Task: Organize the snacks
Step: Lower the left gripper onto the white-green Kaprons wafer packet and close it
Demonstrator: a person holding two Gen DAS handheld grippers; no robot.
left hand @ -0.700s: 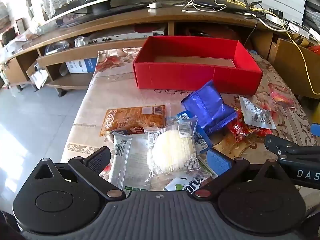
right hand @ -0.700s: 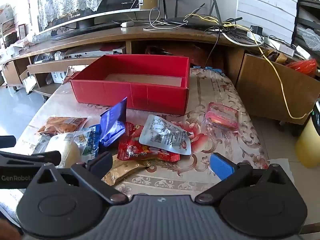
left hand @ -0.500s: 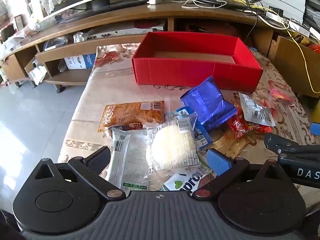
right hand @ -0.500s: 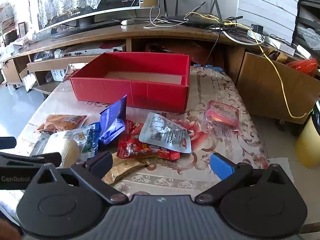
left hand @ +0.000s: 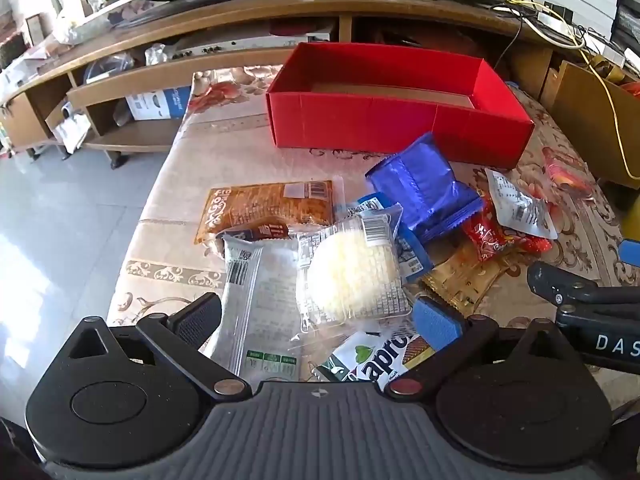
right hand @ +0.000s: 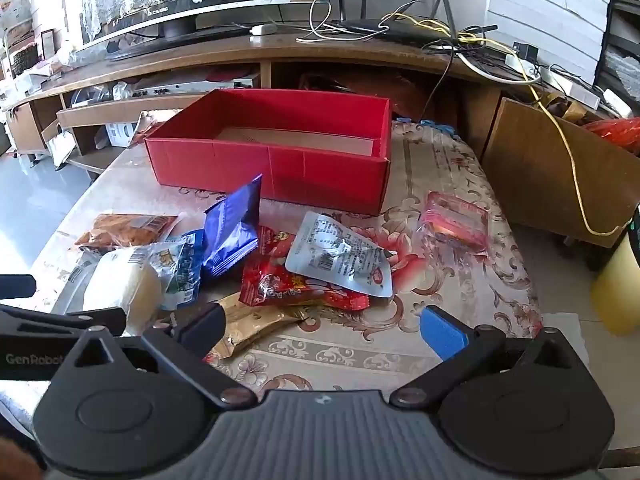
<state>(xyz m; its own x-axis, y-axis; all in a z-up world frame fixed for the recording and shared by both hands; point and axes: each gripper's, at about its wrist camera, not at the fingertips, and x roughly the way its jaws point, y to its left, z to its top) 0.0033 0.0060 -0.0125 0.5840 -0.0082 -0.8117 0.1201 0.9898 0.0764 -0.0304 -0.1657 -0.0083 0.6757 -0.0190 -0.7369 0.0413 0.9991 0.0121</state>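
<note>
An empty red box (left hand: 396,96) (right hand: 276,148) stands at the table's far side. Several snack packs lie in a heap in front of it: a round white cake in clear wrap (left hand: 352,272) (right hand: 120,284), a grey-white pack (left hand: 256,300), an orange pack (left hand: 268,208) (right hand: 124,228), a blue foil bag (left hand: 420,192) (right hand: 232,228), a red pack (left hand: 496,236) (right hand: 288,284), a silver pouch (left hand: 516,204) (right hand: 336,252), a gold wrapper (right hand: 248,324). My left gripper (left hand: 316,322) hovers open over the white cake and grey pack. My right gripper (right hand: 322,328) hangs open above the gold wrapper, holding nothing.
A pink pack (right hand: 456,220) lies apart at the right on the flowered tablecloth (right hand: 440,300). A green-and-white wafer pack (left hand: 380,360) peeks from under the left gripper. Behind the table runs a low wooden TV stand (right hand: 240,56) with cables. The table's left edge drops to tiled floor (left hand: 60,220).
Both grippers have crept slightly forward and down toward the snack heap; the box and packs sit a little lower in each view. Nothing was grasped and the jaws stayed wide.
</note>
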